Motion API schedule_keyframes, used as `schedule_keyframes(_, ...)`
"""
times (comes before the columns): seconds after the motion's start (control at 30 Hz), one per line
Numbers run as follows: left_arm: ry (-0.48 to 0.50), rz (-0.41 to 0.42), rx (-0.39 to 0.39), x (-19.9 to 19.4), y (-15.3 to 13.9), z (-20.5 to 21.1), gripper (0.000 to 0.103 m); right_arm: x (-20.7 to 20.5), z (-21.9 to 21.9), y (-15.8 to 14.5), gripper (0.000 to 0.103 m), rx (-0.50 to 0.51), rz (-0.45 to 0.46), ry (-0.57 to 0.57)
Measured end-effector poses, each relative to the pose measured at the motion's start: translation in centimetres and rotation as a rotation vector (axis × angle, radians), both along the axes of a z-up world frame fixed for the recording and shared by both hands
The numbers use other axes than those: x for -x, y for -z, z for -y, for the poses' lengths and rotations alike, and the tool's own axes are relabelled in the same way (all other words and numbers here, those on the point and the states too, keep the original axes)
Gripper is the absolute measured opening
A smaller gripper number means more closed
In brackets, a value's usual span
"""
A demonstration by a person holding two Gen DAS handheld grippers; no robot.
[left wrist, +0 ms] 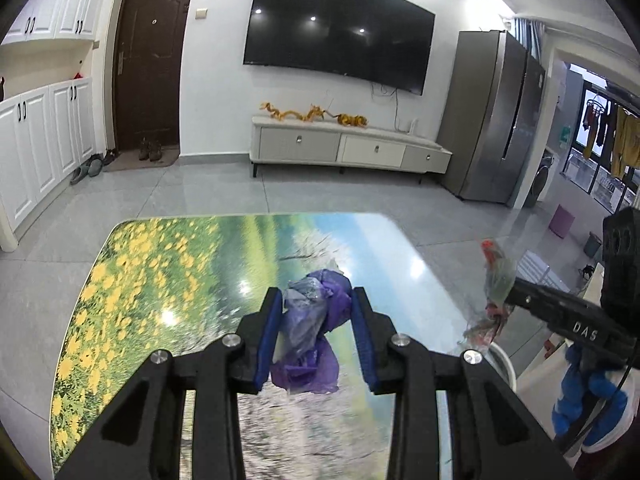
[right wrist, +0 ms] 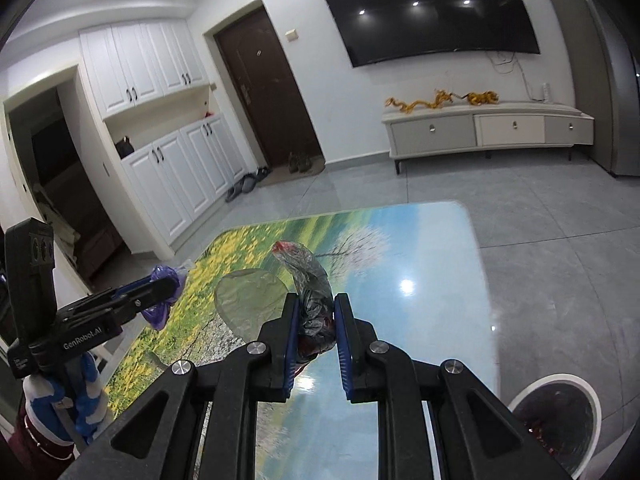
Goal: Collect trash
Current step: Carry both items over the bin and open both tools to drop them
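My left gripper [left wrist: 316, 300] is shut on a crumpled purple plastic bag [left wrist: 310, 328] and holds it above the table [left wrist: 160, 280] with a flower-and-sky print. It also shows at the left in the right wrist view [right wrist: 164, 284]. My right gripper [right wrist: 314, 304] is shut on a crumpled clear wrapper with a red tip [right wrist: 308, 280], held above the table [right wrist: 420, 280]. In the left wrist view this wrapper [left wrist: 496, 280] hangs from the right gripper at the right. A white round trash bin [right wrist: 560, 416] stands by the table's right side, with some trash inside.
A thin translucent round sheet [right wrist: 250, 300] lies on the table left of my right gripper. Across the tiled floor are a TV stand [left wrist: 348, 148], a fridge [left wrist: 496, 120], a brown door [left wrist: 150, 68] and white cabinets [left wrist: 44, 136].
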State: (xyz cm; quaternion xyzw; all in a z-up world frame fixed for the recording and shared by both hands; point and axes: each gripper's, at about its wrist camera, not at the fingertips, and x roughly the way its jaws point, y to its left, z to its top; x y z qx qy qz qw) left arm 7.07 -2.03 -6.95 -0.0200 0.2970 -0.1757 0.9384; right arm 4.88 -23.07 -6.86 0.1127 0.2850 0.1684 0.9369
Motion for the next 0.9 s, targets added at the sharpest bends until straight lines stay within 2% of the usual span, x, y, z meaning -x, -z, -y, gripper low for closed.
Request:
schedule_keyframes(0.27, 0.068, 0.016, 0.020, 1.6, -1.1, 4.9, 0.033, 2.1, 3.7, 0.3, 0.016, -0.018, 0.013, 0.077)
schedule_keyframes(0.5, 0.172, -0.018, 0.046, 2.2, -0.5, 8.7, 0.033, 3.2, 6.8, 1.3, 0.017, -0.021, -0.013, 0.162)
schedule_keyframes(0.9, 0.413, -0.105, 0.036, 1.6, 1.9, 17.6, 0.033, 5.1, 14.7, 3.7, 0.017, 0.044, -0.104, 0.418)
